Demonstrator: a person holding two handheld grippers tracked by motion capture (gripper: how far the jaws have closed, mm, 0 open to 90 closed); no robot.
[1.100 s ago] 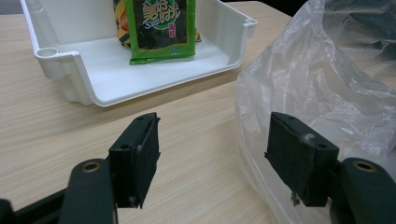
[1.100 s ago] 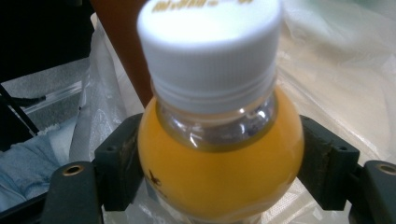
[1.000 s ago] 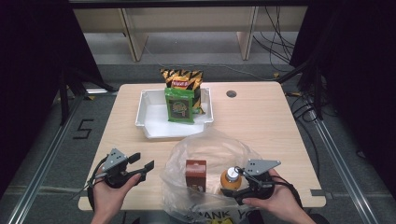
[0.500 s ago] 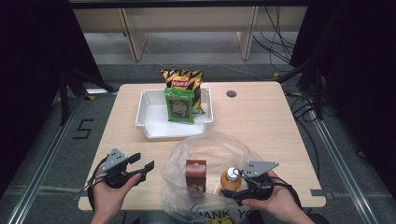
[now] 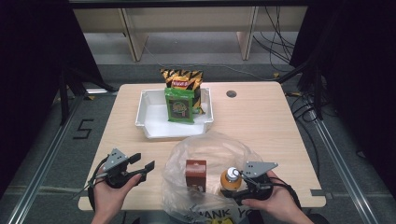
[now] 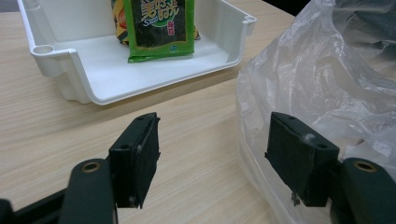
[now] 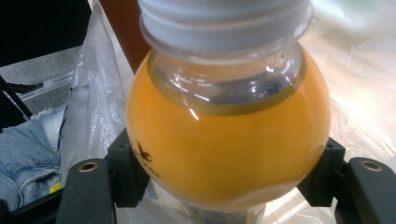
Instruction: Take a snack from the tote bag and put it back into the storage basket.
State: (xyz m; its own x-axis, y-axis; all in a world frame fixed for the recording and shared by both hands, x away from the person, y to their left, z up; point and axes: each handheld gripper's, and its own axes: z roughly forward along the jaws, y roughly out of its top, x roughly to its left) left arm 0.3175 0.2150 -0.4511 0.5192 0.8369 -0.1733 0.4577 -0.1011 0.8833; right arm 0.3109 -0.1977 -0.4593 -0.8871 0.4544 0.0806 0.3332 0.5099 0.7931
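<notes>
An orange drink bottle with a white cap stands inside a clear plastic bag at the table's near edge, next to a brown carton. My right gripper has just been closing its jaws, and the bottle's round body sits between the pads, touching both. My left gripper hovers open to the left of the bag. In the left gripper view nothing lies between its jaws, and one pad rests against the bag's plastic.
A white tray at mid table holds a green snack packet, with a yellow-and-black chip bag leaning behind it. The left gripper view shows the tray's rim close ahead. Bare wood lies to both sides of the tray.
</notes>
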